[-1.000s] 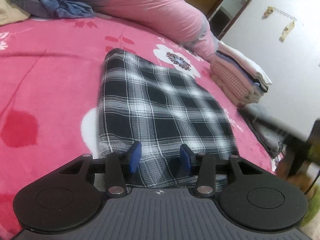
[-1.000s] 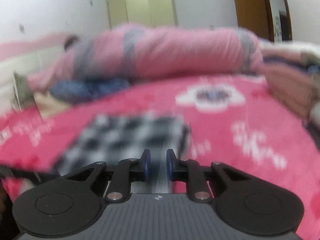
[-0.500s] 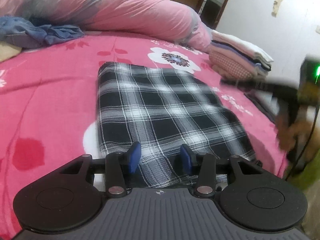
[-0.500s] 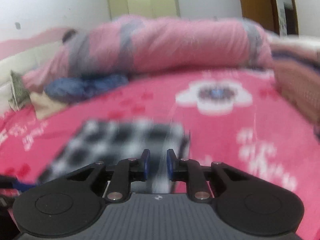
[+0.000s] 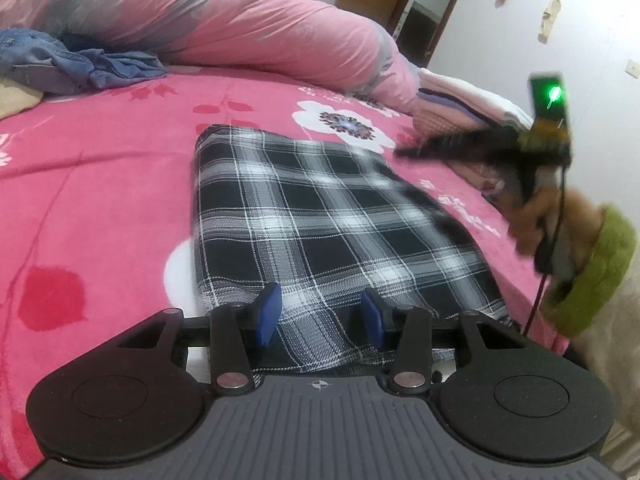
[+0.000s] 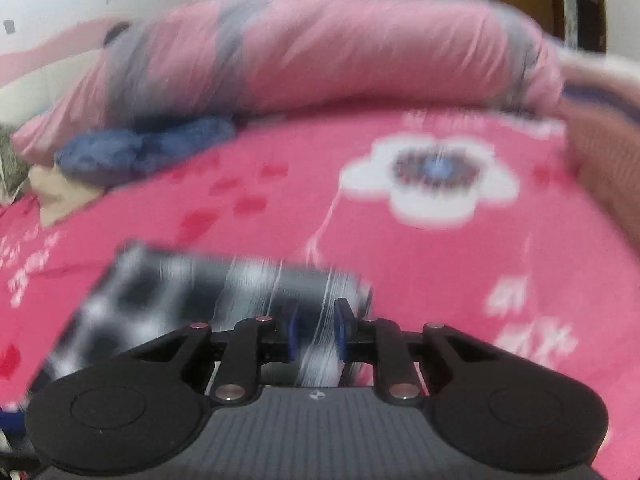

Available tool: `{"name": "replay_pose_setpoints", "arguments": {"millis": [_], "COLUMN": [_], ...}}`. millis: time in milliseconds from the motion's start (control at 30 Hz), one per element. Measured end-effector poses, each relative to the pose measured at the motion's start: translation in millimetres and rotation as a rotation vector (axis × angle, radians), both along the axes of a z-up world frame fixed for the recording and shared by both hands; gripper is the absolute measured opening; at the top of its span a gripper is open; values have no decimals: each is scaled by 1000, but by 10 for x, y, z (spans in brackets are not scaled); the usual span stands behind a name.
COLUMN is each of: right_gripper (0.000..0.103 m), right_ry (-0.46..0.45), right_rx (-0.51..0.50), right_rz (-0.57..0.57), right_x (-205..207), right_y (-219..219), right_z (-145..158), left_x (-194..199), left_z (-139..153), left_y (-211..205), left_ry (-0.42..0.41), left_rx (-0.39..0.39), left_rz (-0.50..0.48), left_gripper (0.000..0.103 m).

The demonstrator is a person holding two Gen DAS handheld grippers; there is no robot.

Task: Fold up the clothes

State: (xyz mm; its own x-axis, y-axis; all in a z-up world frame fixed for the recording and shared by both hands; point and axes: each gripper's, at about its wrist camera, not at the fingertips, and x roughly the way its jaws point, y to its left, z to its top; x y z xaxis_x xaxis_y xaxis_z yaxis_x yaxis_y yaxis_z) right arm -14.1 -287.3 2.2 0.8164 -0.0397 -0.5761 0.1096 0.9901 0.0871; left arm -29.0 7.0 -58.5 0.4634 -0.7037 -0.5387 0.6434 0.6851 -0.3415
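- The folded plaid garment (image 5: 320,224) lies flat on the pink bedspread (image 5: 100,184), long axis running near to far.
- Left gripper (image 5: 319,316): jaws wide, over the garment's near edge, gripping nothing.
- Right gripper (image 6: 313,330): jaws narrow; contact too blurred to tell.

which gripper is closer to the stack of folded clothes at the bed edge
Right. The right gripper reaches in just beside the folded stack; the left gripper sits at the plaid garment's near hem, farther away.
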Motion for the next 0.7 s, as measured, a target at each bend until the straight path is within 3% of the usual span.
{"name": "replay_pose_setpoints", "arguments": {"millis": [133,233,300,400,500,700], "right_gripper": [20,19,19,20,20,21], "right_ry": [-36,115,113,118,26,72], "right_rx": [-1,-21,-21,-7,-32,-11], "right_rz": [26,17,10,-7,54,163], "right_x": [162,481,502,484,364,615], "right_y": [74,77,58,96,307,708], "right_z": [74,-433,-577,-312,140,-158], "left_x": [0,-20,-28,-35,-28,-26], "left_z": [-13,-13,-16,-50,-76,-85], "left_y": [7,2,6,43,68,70], "left_ry": [2,-2,-2,-12,-11,0], "left_rx": [-13,-16,-20,-38,-58,-73], "left_rz": [3,-1,-8,-18,-22,-14], "left_gripper": [46,47,47,47,47,47]}}
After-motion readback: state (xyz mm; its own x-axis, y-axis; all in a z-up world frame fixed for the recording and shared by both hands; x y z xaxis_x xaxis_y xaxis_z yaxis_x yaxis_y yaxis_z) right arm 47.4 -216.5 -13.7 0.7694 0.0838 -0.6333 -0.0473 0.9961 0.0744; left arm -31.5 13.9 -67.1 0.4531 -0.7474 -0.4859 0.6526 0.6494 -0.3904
